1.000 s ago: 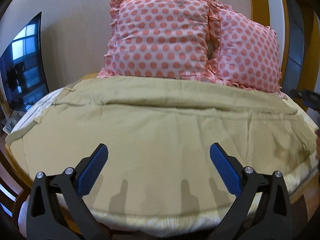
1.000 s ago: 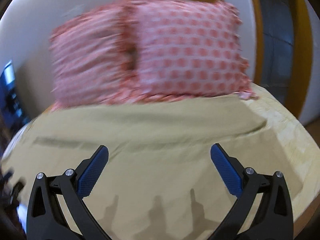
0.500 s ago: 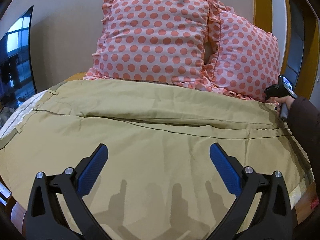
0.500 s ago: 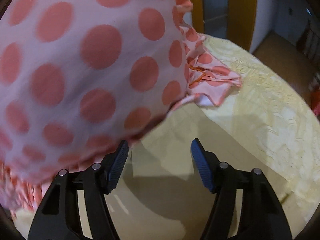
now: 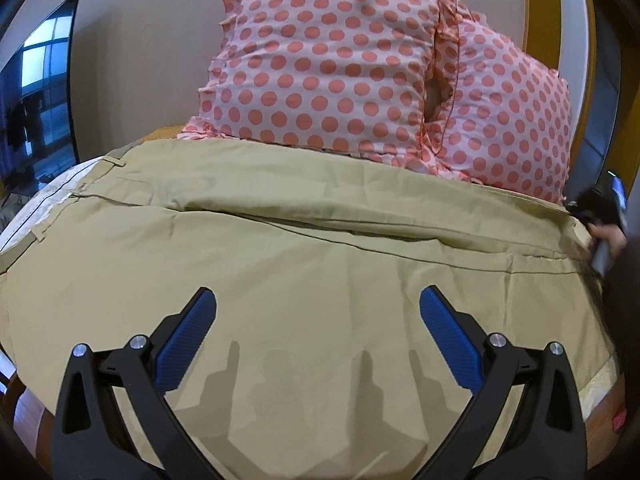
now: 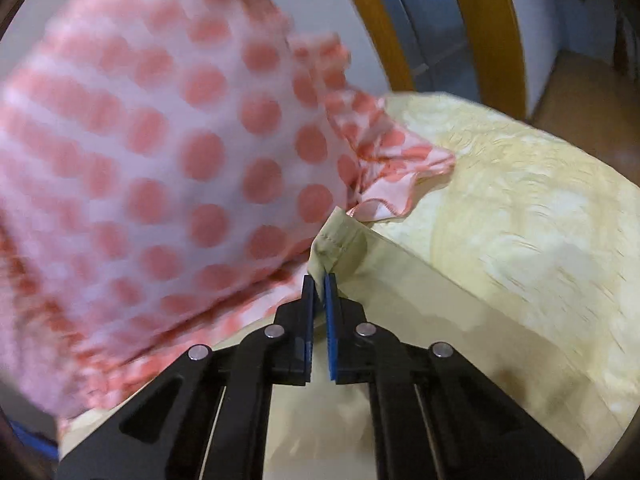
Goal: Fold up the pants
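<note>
Khaki pants (image 5: 304, 264) lie spread flat across the bed, waistband at the left, legs running to the right. My left gripper (image 5: 318, 320) is open and empty, hovering above the near edge of the pants. My right gripper (image 6: 319, 280) is shut on the hem corner of a pant leg (image 6: 340, 240) beside the pillow. In the left wrist view the right gripper (image 5: 600, 208) shows at the far right edge, held by a hand, at the pants' leg end.
Two pink polka-dot pillows (image 5: 332, 68) (image 6: 160, 152) lean against the wall at the head of the bed. A pale yellow bedspread (image 6: 520, 208) lies under the pants. A dark TV screen (image 5: 36, 92) stands at the left. Wooden door frame (image 6: 488, 32) at the right.
My right gripper has closed on the pant leg hem next to the pillow. My left gripper has moved a little closer over the pants and stays open.
</note>
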`<state>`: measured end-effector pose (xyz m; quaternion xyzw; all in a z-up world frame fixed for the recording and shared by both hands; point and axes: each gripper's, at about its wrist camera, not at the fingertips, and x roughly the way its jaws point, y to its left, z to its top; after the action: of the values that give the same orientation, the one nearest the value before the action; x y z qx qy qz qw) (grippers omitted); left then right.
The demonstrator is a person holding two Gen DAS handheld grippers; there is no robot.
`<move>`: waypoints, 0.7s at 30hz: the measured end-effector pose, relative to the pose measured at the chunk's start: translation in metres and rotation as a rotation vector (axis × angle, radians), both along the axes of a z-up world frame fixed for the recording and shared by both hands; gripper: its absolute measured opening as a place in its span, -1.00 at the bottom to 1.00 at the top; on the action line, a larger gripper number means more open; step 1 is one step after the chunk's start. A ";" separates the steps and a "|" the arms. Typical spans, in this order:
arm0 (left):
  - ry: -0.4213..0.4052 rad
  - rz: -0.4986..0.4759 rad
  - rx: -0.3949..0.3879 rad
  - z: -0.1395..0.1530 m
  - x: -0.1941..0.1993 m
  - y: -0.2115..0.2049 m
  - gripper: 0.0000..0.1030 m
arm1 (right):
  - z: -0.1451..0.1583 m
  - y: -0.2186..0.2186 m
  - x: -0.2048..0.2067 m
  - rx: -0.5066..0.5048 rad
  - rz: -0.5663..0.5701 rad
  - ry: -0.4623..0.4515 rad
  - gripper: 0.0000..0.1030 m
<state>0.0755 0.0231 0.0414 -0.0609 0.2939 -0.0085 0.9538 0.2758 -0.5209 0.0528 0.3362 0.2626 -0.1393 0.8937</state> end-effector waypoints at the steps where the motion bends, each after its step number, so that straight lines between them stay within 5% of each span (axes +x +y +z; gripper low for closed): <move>1: -0.003 0.002 -0.003 0.001 -0.002 0.001 0.96 | 0.004 0.004 -0.030 0.024 0.018 -0.058 -0.89; 4: -0.010 0.005 -0.004 0.002 -0.009 0.001 0.96 | -0.001 0.010 -0.111 0.068 0.053 -0.135 -0.89; 7: -0.018 0.004 0.007 0.006 -0.013 0.000 0.96 | -0.009 0.022 -0.162 0.146 0.047 -0.096 -0.89; 11: -0.043 0.008 0.034 0.017 -0.013 -0.002 0.96 | -0.034 0.012 -0.173 0.264 0.055 -0.029 -0.86; 13: -0.051 0.024 0.041 0.021 -0.013 0.001 0.96 | -0.040 0.010 -0.170 0.353 0.042 -0.013 -0.66; 15: -0.056 0.050 0.041 0.025 -0.013 0.008 0.96 | -0.043 0.011 -0.175 0.382 0.037 -0.012 -0.07; 17: -0.047 0.069 0.023 0.026 -0.012 0.017 0.96 | -0.041 0.011 -0.175 0.378 0.024 -0.025 0.02; 19: -0.022 0.065 -0.018 0.026 -0.007 0.027 0.96 | -0.041 0.010 -0.172 0.368 0.002 -0.042 -0.01; 20: -0.011 0.060 -0.044 0.027 -0.003 0.033 0.96 | -0.041 0.010 -0.170 0.356 0.000 -0.048 -0.25; 21: -0.005 0.052 -0.067 0.026 0.000 0.038 0.96 | -0.042 0.010 -0.165 0.342 0.012 -0.051 -0.97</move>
<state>0.0751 0.0607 0.0679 -0.1003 0.2895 0.0066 0.9519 0.1105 -0.5110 0.0107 0.4852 0.2614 -0.0788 0.8307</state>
